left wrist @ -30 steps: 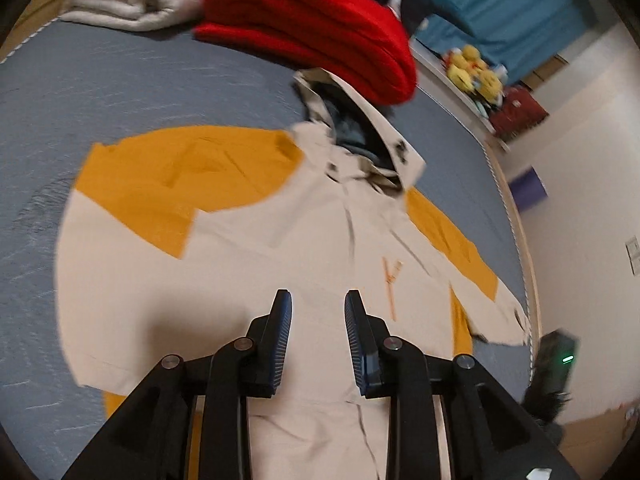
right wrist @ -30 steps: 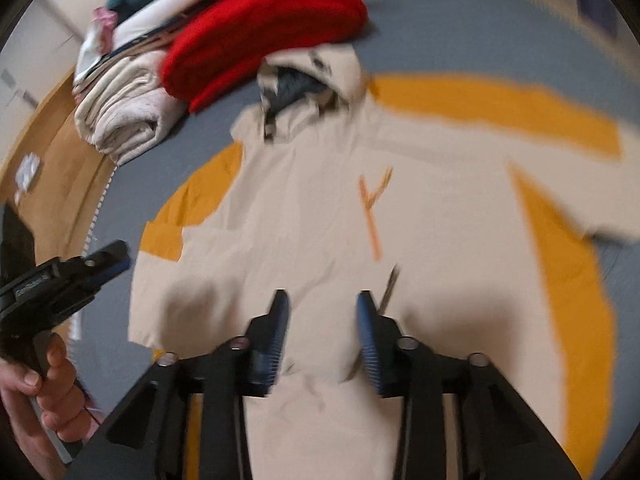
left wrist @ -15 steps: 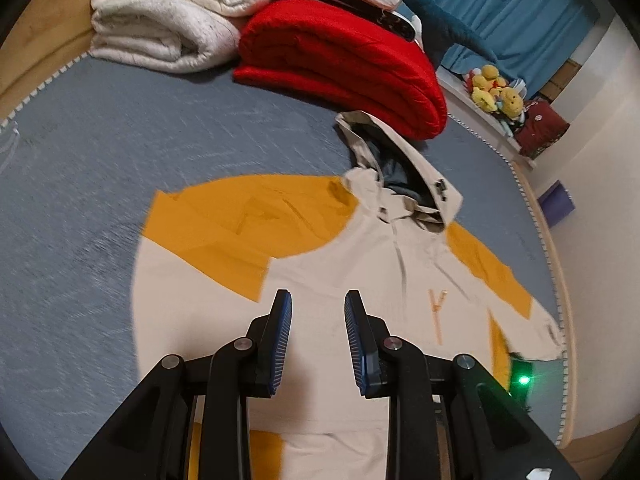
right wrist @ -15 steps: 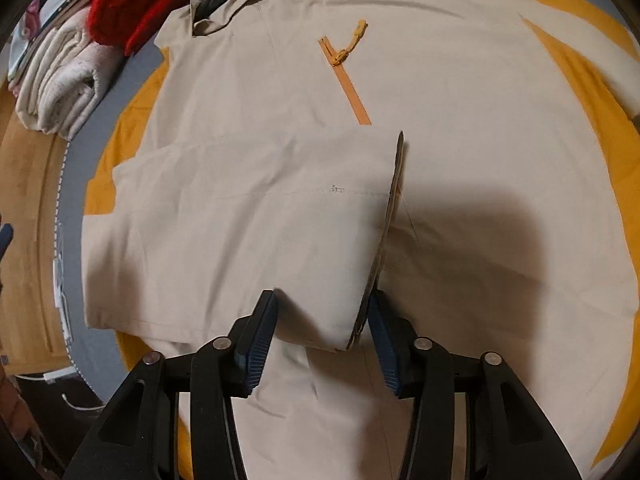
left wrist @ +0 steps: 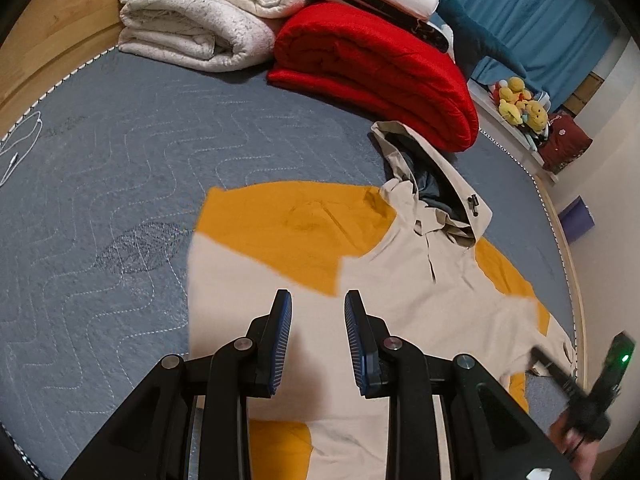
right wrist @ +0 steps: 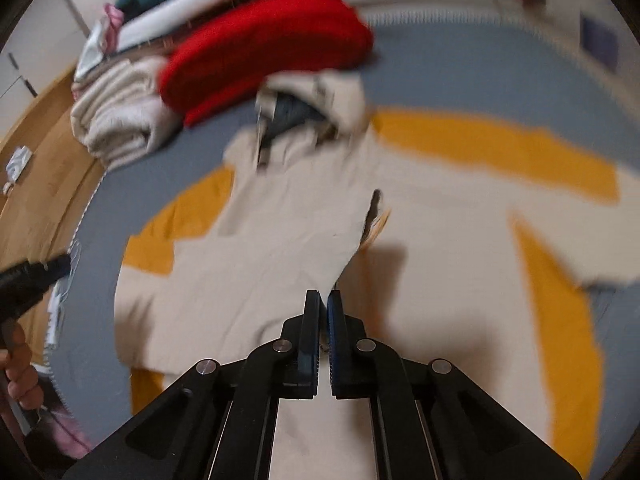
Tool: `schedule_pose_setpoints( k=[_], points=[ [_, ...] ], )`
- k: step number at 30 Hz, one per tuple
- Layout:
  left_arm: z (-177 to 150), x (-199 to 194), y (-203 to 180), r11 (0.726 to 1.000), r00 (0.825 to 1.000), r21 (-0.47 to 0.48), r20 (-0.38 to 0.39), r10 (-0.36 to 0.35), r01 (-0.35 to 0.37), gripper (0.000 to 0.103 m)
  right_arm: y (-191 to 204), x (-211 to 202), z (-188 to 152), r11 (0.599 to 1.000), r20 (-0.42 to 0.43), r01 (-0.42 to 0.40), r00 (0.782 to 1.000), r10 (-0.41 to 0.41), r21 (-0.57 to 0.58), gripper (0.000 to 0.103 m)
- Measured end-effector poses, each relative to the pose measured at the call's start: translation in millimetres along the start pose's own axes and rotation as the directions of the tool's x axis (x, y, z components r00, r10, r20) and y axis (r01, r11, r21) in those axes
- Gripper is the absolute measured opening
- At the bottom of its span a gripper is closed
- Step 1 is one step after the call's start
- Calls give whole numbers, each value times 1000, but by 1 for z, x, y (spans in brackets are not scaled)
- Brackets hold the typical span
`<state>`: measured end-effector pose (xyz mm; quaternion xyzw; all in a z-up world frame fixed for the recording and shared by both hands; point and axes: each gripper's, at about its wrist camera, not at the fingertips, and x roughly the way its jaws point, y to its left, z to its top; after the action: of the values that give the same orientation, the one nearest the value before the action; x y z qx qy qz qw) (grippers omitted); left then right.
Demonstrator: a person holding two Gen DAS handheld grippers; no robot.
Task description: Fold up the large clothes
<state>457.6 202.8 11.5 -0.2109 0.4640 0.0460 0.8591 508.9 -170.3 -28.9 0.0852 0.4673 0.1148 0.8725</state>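
Note:
A beige and orange hooded jacket [left wrist: 400, 300] lies front up on the grey quilted mattress [left wrist: 100, 200], with its hood [left wrist: 432, 184] toward the red blanket. My left gripper [left wrist: 318, 308] hovers over the jacket's left part, open, with nothing between its fingers. In the right wrist view, which is blurred by motion, my right gripper [right wrist: 324, 296] is shut on the edge of the jacket's [right wrist: 260, 264] folded front flap [right wrist: 360, 232]. The flap's edge rises off the fabric below and casts a shadow to its right.
A folded red blanket [left wrist: 380, 64] and a folded white blanket [left wrist: 200, 20] lie at the head of the mattress, with more bedding stacked behind. Yellow stuffed toys [left wrist: 520, 104] sit on a ledge at the right. A hand [right wrist: 16, 368] shows at the left edge.
My right gripper's fingers closed on the flap's edge and drew back and up with it. The left gripper shifted over the jacket, jaws unchanged, so more mattress and bedding shows.

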Motion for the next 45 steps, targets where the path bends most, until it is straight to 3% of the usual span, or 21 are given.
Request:
schedule_pose_setpoints(
  k=[4,12,17,20,25,28,32,33,34,36,39,41,43,44,45],
  points=[
    [-4,11,-3,1000,1000,4,-30,11,-11,25,-39,-20,22,996,72,84,994,-84,15,4],
    [-27,57,-18,997,983,70,-182,27,-14,25,-129,-25,37,970,71,180,979,-194,161,4],
    [-44,88,-24,991,959,128,-271,79,-45,25,-149,-13,38,967,59,198,976,-210,160,4],
    [-53,103,-21,987,945,146,-308,111,-68,25,-156,8,37,968,-10,199,980,-199,150,5],
    [-68,127,-5,984,913,134,-376,159,-116,27,-181,22,30,935,-56,288,958,-283,207,11],
    [-72,131,-5,979,903,146,-388,187,-140,28,-185,22,31,940,-47,242,970,-238,239,13],
    [-70,123,-11,986,922,130,-357,148,-108,28,-175,39,28,967,-67,101,994,-87,234,13],
    [-72,125,-10,983,920,142,-357,161,-117,28,-176,45,26,967,-83,92,994,-74,238,13],
    [-78,131,-5,978,908,149,-374,190,-143,28,-177,51,24,966,-100,100,992,-78,240,13],
    [-86,138,4,983,898,116,-404,176,-140,28,-183,63,16,958,-137,144,984,-112,248,13],
    [-83,131,4,987,906,98,-393,159,-131,28,-192,74,6,950,-162,169,978,-130,262,13],
    [-77,117,6,991,925,72,-357,132,-113,28,-193,73,6,950,-162,167,979,-127,263,13],
    [-74,108,10,987,940,76,-301,160,-144,28,-189,69,9,950,-154,184,977,-148,251,13],
    [-74,109,15,980,934,85,-298,197,-180,28,-186,64,11,952,-140,190,977,-160,238,13],
    [-80,116,24,970,913,86,-328,245,-229,27,-186,62,12,954,-134,191,977,-163,232,13]
  ],
)
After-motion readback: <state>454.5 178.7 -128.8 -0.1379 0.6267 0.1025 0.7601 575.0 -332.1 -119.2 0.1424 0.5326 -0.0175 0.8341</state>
